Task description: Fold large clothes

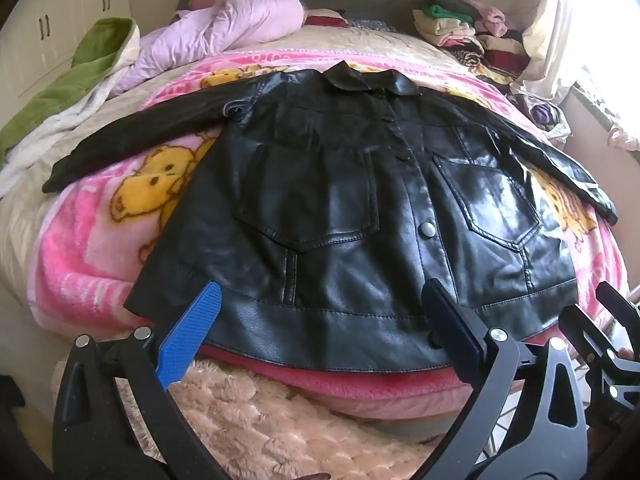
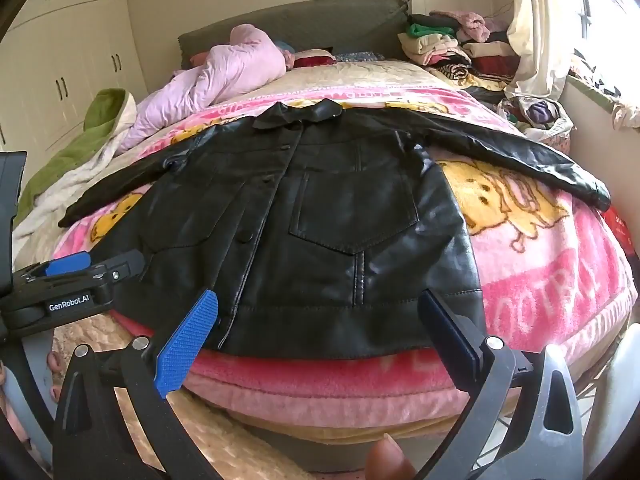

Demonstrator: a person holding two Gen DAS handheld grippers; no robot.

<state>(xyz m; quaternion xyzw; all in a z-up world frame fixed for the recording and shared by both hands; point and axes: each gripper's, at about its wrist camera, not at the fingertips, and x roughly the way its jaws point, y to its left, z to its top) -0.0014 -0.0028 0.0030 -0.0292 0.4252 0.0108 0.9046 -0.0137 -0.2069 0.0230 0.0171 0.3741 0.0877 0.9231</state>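
Note:
A black leather jacket (image 1: 340, 208) lies flat, front side up, on a pink cartoon blanket (image 1: 92, 240), collar away from me and both sleeves spread out to the sides. It also shows in the right wrist view (image 2: 320, 232). My left gripper (image 1: 324, 316) is open and empty, its blue fingers just above the jacket's near hem. My right gripper (image 2: 320, 320) is open and empty over the hem's right part; it also shows at the left wrist view's right edge (image 1: 600, 320). The left gripper also shows at the left of the right wrist view (image 2: 96, 266).
The bed (image 2: 400, 68) holds a lilac duvet (image 1: 224, 28) and a green blanket (image 1: 76, 76) at the far left, and a pile of folded clothes (image 1: 472, 36) at the far right. A fluffy beige cover (image 1: 260, 420) hangs at the near edge. A wardrobe (image 2: 80, 60) stands left, a window right.

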